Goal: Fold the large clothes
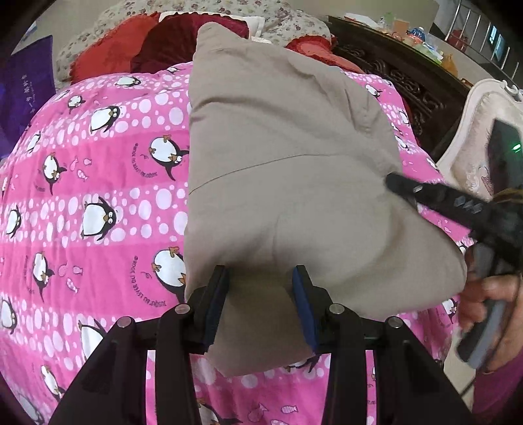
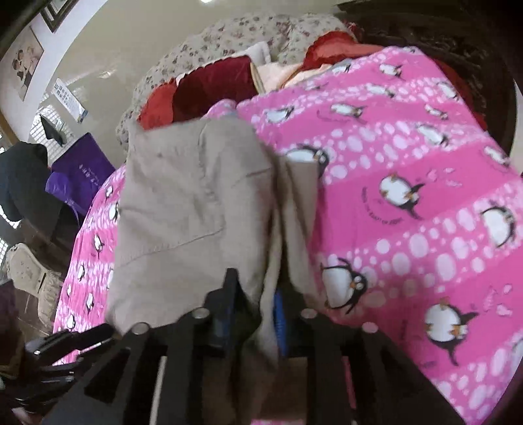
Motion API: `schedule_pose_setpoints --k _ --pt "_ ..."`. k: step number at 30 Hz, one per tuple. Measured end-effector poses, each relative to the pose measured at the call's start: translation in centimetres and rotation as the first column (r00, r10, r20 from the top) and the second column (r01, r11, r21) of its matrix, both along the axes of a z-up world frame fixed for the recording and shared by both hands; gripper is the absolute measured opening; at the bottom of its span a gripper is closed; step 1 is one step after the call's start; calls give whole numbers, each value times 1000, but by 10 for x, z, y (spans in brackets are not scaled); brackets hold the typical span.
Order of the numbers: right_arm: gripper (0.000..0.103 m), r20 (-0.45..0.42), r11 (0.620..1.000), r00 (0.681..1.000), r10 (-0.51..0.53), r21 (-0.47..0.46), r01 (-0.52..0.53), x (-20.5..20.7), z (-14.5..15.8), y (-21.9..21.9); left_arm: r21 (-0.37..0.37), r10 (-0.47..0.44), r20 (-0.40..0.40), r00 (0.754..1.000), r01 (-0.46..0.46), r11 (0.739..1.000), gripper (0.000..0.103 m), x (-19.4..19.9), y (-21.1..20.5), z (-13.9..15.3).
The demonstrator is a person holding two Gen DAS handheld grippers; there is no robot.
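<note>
A pink penguin-print bedspread (image 1: 98,196) covers the bed and fills most of both wrist views. At its far end lie a floral quilt (image 1: 287,23) and red cushions (image 1: 111,52); a dark carved wooden headboard (image 1: 402,78) stands at the right of the left wrist view.

The beige garment (image 1: 281,157) lies on the bedspread, folded into a long panel running away from the person. A stitched seam crosses its middle.

The left gripper (image 1: 261,294) holds the near edge of the garment: cloth fills the gap between its blue pads (image 1: 304,310), which press against the bunched fabric from both sides.

The right gripper (image 2: 253,314) is closed on a gathered fold at the garment's right edge; the cloth passes between its fingers and drapes over them. Motion blur obscures the pad contact in the right wrist view. In the left wrist view its black fingers meet the garment's right side, with the person's hand (image 1: 490,314) on the handle.
</note>
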State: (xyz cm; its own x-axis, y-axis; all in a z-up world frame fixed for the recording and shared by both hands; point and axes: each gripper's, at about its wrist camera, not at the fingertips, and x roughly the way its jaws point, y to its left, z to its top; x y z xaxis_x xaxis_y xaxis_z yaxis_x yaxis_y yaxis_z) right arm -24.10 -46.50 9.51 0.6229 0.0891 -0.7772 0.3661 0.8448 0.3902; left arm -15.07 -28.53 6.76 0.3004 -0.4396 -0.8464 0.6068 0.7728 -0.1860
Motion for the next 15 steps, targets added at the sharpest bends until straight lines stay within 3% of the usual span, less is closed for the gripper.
schedule_pose_setpoints --k 2,5,9,12,15 --pt "34 -14 999 1000 -27 -38 27 -3 16 -1 -3 7 -4 1000 -7 1000 28 2 1 -1" --pt "34 15 994 999 -41 -98 42 -9 45 2 -1 12 -12 1000 -12 1000 28 4 1 0" --pt "34 88 998 995 45 -51 -40 5 75 16 -21 50 8 999 -50 999 28 9 6 12" --pt "34 104 996 991 85 -41 -81 31 77 28 -24 90 56 994 -88 996 28 18 9 20" --pt "34 82 994 994 72 -85 -65 63 62 32 -7 102 43 994 -101 995 28 28 7 15"
